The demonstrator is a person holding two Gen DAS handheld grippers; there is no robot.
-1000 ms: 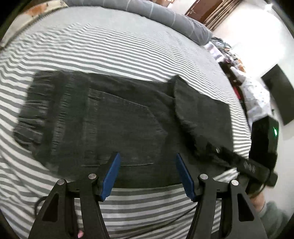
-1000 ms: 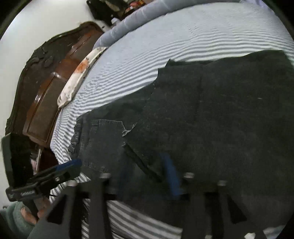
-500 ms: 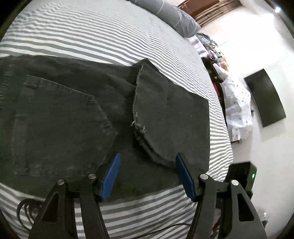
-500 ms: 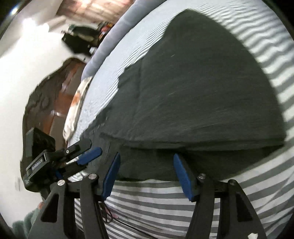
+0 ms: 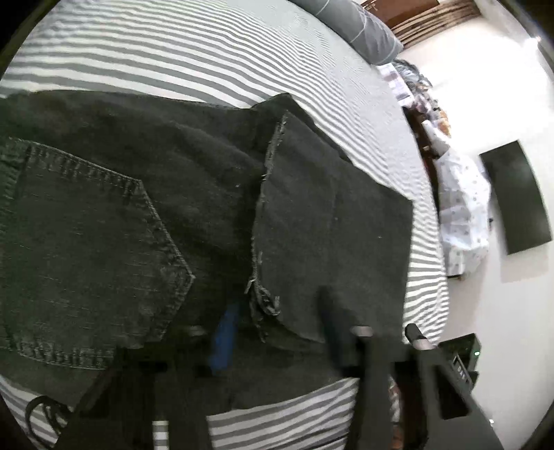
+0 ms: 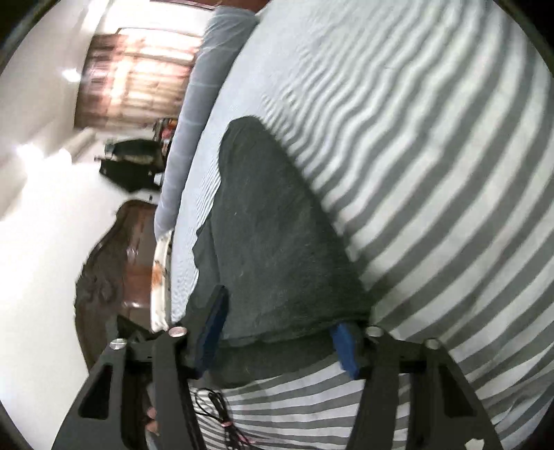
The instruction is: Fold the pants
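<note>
Dark denim pants [image 5: 138, 225] lie folded on the striped bed, back pocket [image 5: 86, 249] up, with a leg panel [image 5: 332, 225] laid over the right part. My left gripper [image 5: 277, 329] is blurred at the near edge. Its jaws are closing, with the frayed hem [image 5: 263, 301] between them. In the right wrist view the pants [image 6: 277, 225] run away from me. My right gripper [image 6: 277, 341] straddles their near folded edge, its jaws closing with cloth between them. Its blue pads [image 6: 344, 349] still stand apart.
The grey-and-white striped sheet [image 5: 207, 52] [image 6: 432, 173] surrounds the pants. A grey pillow [image 5: 356, 24] lies at the far end by a dark wooden headboard [image 6: 110, 270]. Beside the bed are piled clothes [image 5: 460, 207] and a dark wall panel [image 5: 516, 200]. A cable [image 6: 221, 415] trails under the gripper.
Both grippers have come down and forward to the near edge of the pants. Their jaws have narrowed around the cloth. The right gripper has rolled, so the bed now looks tilted.
</note>
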